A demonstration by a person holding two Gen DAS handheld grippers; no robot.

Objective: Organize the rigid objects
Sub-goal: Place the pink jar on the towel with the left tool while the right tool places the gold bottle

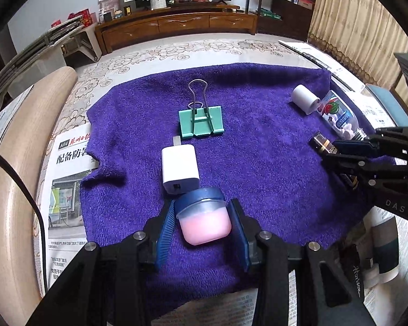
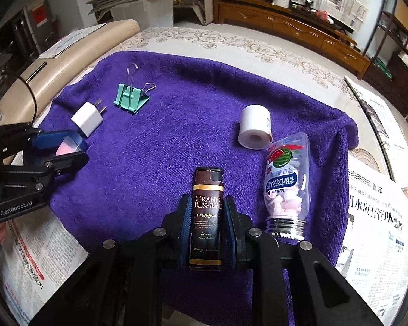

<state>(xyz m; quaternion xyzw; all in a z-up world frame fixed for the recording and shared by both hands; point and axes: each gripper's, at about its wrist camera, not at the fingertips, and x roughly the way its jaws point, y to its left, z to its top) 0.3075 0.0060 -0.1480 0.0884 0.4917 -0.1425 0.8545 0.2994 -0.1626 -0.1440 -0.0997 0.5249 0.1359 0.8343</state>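
Note:
My left gripper (image 1: 202, 212) is shut on a pink jar with a blue lid (image 1: 204, 217), near the front of the purple towel (image 1: 258, 141); it also shows in the right wrist view (image 2: 68, 146). My right gripper (image 2: 207, 212) is shut on a dark brown lighter (image 2: 207, 217) labelled Grand Reserve, at the towel's right side; the lighter shows in the left wrist view (image 1: 323, 145). A white charger (image 1: 180, 169), a green binder clip (image 1: 201, 121), a white paper roll (image 1: 304, 99) and a candy bottle (image 1: 337, 116) lie on the towel.
Newspapers (image 2: 378, 217) cover the table around the towel. A beige rolled bolster (image 1: 11, 163) lies at the left edge. A wooden cabinet (image 1: 176, 27) stands far behind. In the right wrist view the candy bottle (image 2: 285, 184) lies just right of the lighter.

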